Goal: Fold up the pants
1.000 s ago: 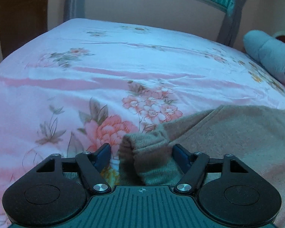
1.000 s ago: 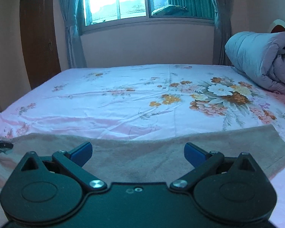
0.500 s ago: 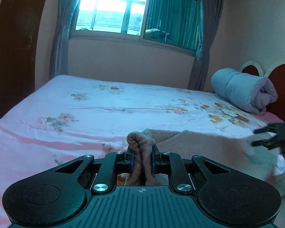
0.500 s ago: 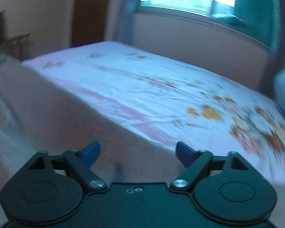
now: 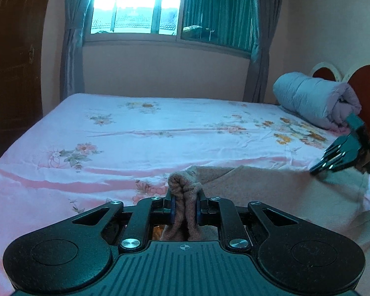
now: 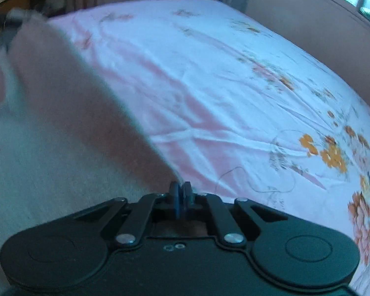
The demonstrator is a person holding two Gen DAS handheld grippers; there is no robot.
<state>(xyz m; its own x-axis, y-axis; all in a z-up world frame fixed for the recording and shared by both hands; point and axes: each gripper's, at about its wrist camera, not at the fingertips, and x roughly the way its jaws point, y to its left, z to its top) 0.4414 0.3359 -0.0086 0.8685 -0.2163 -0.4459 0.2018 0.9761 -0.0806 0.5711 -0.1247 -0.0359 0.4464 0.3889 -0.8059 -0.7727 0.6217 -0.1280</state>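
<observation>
Tan fleece pants (image 5: 271,192) lie stretched across the near side of a pink floral bed. My left gripper (image 5: 184,208) is shut on a bunched end of the pants and holds it lifted above the sheet. My right gripper (image 6: 182,196) is shut on the far edge of the pants (image 6: 61,123), which run away from it up to the left. In the left wrist view the right gripper (image 5: 342,156) shows at the right, at the other end of the cloth. The right wrist view is blurred.
The bed sheet (image 5: 160,133) spreads wide behind the pants. A rolled grey duvet (image 5: 313,103) lies at the headboard on the right. A window with curtains (image 5: 170,9) is on the far wall. A dark wooden door (image 5: 14,56) stands left.
Both grippers closed on the pants, the left first and then the right. Both lifted their ends off the sheet. The right gripper swung round and now looks left along the cloth.
</observation>
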